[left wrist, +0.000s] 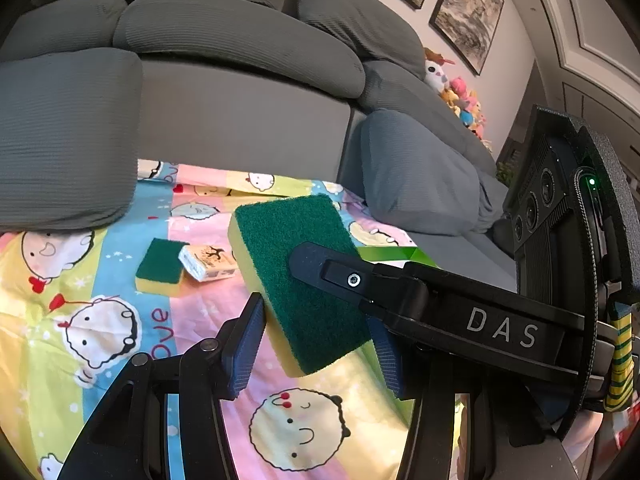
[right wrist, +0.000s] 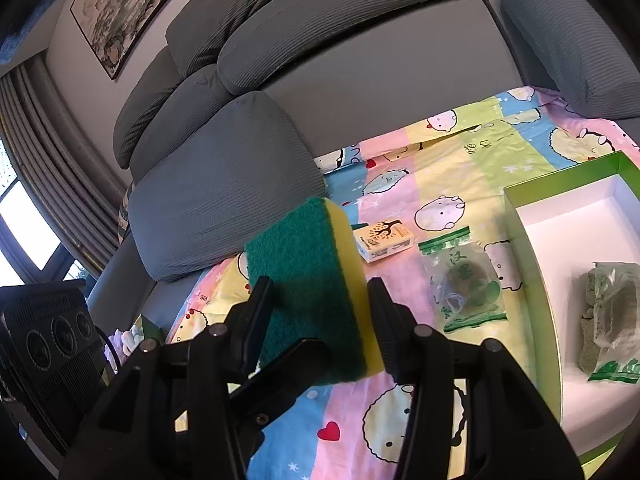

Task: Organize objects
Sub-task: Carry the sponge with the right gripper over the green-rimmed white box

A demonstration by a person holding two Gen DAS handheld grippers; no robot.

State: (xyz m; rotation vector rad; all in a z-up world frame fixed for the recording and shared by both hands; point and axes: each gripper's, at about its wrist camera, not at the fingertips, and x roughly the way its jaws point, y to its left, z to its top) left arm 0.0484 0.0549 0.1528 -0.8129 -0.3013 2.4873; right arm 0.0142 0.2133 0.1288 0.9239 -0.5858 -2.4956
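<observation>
Closest in, the sponge (right wrist: 304, 264) is clamped between the fingers of the right gripper (right wrist: 320, 282), one finger on the green scrub face and the other on the yellow side, jaws about half shut. From the other camera the same sponge (left wrist: 288, 240) is seen sitting between the fingers of the left gripper (left wrist: 316, 320) too. Those look pressed to its edges, though one pad is partly hidden behind it. So it's held up off the sheet (right wrist: 400, 184) by both at once, long axis running forward and away from the fingers.

A bit further out, right of the right fingers, a packet (right wrist: 464, 280) is lying on the sheet. Just past that sits the green box (right wrist: 528, 264), open, with another packet (right wrist: 608, 312) already inside. Ahead of the fingertips a small carton (right wrist: 384, 240) can be spotted, and left of it in the left view a second sponge (left wrist: 160, 266).

If the box is the target, which is only a guess, it lies on the right hand's side, so the sponge would probably be let go by the left and swung right.
</observation>
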